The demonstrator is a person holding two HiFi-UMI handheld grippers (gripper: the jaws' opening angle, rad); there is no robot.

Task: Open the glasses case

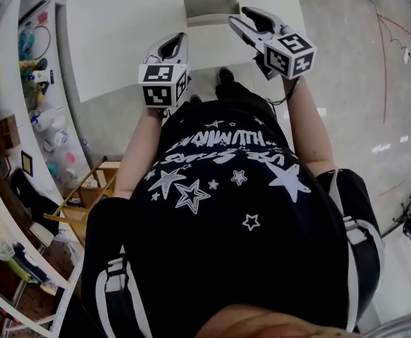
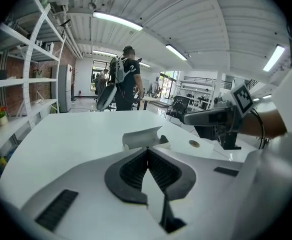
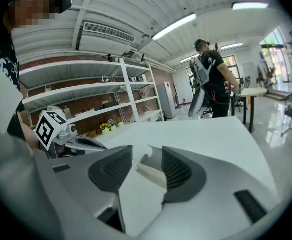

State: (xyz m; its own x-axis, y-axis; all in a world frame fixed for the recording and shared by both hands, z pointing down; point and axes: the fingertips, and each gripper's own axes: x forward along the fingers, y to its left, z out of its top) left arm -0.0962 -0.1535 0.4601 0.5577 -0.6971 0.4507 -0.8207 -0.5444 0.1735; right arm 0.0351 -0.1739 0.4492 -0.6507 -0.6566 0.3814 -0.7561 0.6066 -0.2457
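Note:
The white glasses case (image 1: 211, 9) lies on the white table (image 1: 120, 27) near its front edge, its lid raised at an angle in the left gripper view (image 2: 141, 136). My left gripper (image 1: 170, 44) hovers short of the case and to its left, jaws shut with nothing between them (image 2: 147, 149). My right gripper (image 1: 242, 17) is at the case's right end, its jaws apart. In the right gripper view the case (image 3: 151, 173) shows in the gap of that gripper (image 3: 146, 156), close to the right-hand pad, and I see no pad pressing on it.
Shelving with small items (image 1: 22, 83) runs along the left wall, with a wooden stool (image 1: 85, 189) below it. A person with a backpack (image 2: 123, 79) stands beyond the table's far end. The floor (image 1: 360, 83) lies to the table's right.

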